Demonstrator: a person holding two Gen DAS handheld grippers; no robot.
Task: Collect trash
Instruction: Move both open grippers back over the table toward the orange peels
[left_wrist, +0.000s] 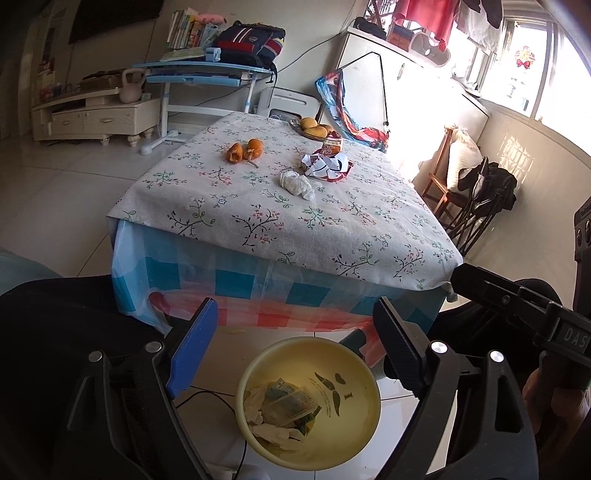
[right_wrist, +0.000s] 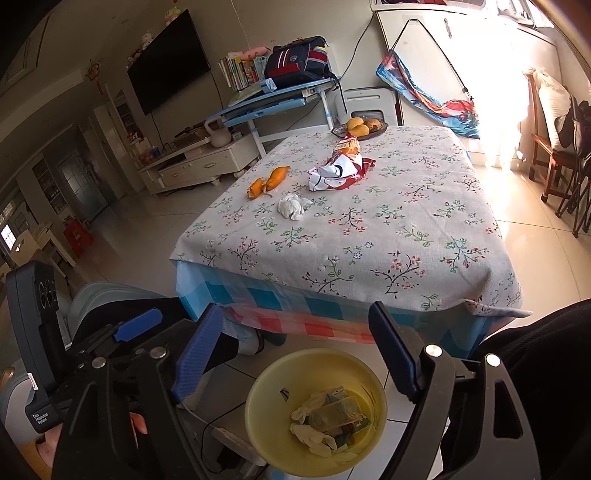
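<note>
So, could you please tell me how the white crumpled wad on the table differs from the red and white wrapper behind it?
The white crumpled wad is small, plain and balled tight; the red and white wrapper is larger, printed and sprawled open. The wad lies nearer the table's front edge, the wrapper farther back, beside the fruit bowl. Both lie loose on the floral tablecloth, not yet in the yellow bin.
</note>
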